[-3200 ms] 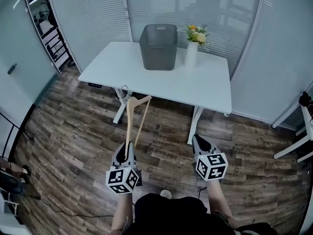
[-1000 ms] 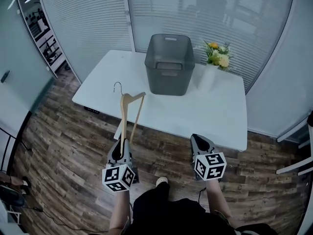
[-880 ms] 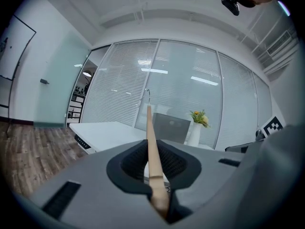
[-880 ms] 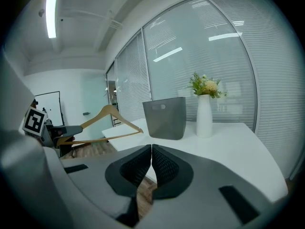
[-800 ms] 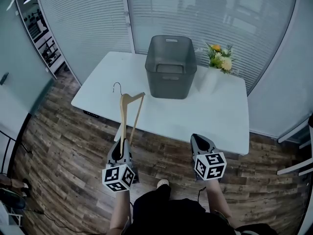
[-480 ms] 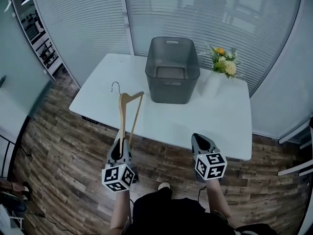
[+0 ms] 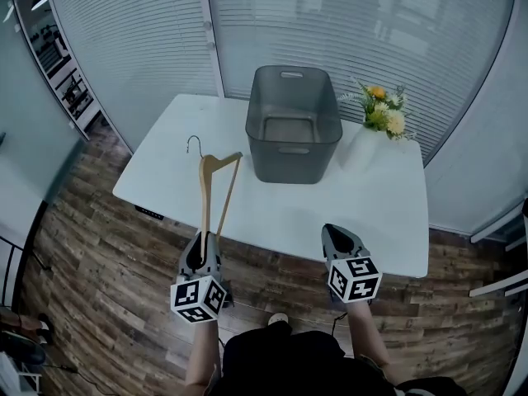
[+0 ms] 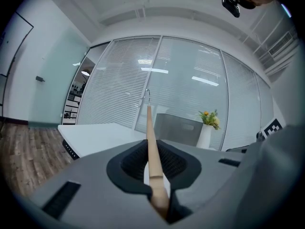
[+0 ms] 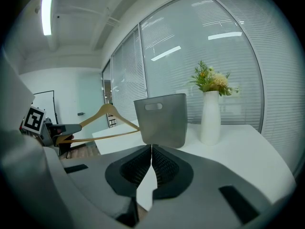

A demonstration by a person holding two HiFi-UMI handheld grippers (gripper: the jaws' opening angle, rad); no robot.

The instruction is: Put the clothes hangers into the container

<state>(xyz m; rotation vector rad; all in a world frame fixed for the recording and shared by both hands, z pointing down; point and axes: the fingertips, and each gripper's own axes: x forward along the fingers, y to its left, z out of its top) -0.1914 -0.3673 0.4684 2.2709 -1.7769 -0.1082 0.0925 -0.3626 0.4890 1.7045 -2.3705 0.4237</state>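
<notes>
Step in hand, I'd say: carry the hanger (image 7: 213,190) to the bin (image 7: 293,165) & drop it in. Best to get the hook end over the rim 1st, tip it down, release only once most is inside (long thing, could topple out). The left gripper (image 7: 201,244) sits near left, pointing far, jaws nearly together, clamped on 1 hanger end. The hanger reaches over the table (image 7: 363,213) edge, short of the bin. The right gripper (image 7: 337,238) is near right, jaws together, empty.
</notes>
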